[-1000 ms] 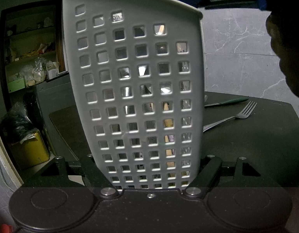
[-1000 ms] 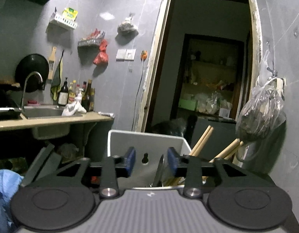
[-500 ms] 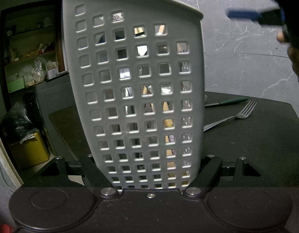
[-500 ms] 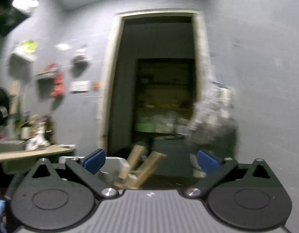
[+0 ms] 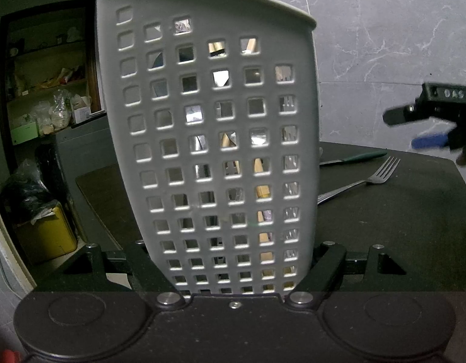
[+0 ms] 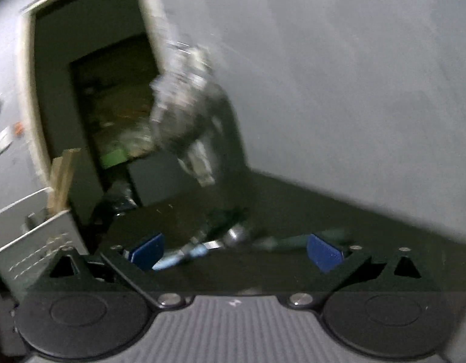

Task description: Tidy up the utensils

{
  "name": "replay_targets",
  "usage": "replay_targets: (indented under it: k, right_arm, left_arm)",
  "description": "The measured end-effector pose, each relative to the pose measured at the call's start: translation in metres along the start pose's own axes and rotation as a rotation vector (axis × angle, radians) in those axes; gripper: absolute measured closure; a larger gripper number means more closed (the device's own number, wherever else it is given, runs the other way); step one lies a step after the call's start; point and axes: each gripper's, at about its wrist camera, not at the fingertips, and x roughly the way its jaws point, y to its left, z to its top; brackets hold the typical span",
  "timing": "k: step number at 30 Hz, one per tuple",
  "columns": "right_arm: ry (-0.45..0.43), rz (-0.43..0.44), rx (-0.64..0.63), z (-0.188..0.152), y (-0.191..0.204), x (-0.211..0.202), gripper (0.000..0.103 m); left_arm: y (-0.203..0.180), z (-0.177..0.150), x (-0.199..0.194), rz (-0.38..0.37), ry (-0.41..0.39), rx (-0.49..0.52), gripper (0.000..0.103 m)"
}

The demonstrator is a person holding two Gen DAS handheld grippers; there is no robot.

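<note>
A perforated utensil holder (image 5: pixel 220 151) is held upright between the jaws of the left gripper (image 5: pixel 236 269), with utensils seen inside it through the holes. To its right, on the table (image 5: pixel 399 227), a fork (image 5: pixel 366 180) is laid; a knife (image 5: pixel 354 158) is laid just behind it. The right gripper (image 5: pixel 426 127) is placed above the table's far right, apart from both

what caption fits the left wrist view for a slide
Left claw shut on the perforated utensil holder; fork and green-handled knife wait on the dark table.
</note>
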Motion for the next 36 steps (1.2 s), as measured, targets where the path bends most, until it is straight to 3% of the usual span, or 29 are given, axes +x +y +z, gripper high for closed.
replay_targets:
  k: [3,6,22,28,33,36]
  right_arm:
    - [0.05,-0.006,0.139,-0.006,-0.023,0.01,0.0]
    - [0.064,-0.006,0.192,-0.012,-0.036,0.015,0.0]
    - [0.084,-0.007,0.236,-0.02,-0.043,0.016,0.001]
    - [0.125,0.04,0.266,-0.015,-0.041,0.024,0.001]
    - [0.124,0.025,0.316,-0.012,-0.044,0.03,0.01]
    - [0.123,-0.004,0.318,-0.012,-0.045,0.035,0.021]
  left_arm:
    - [0.0,0.0,0.0,0.0,0.0,0.002,0.024]
    - [0.0,0.0,0.0,0.0,0.0,0.002,0.024]
    - [0.0,0.0,0.0,0.0,0.0,0.002,0.024]
    - [0.0,0.0,-0.001,0.001,0.0,0.002,0.024]
    - [0.001,0.0,-0.001,0.001,0.0,0.003,0.024]
    - [0.0,0.0,-0.001,0.0,0.0,0.003,0.024]
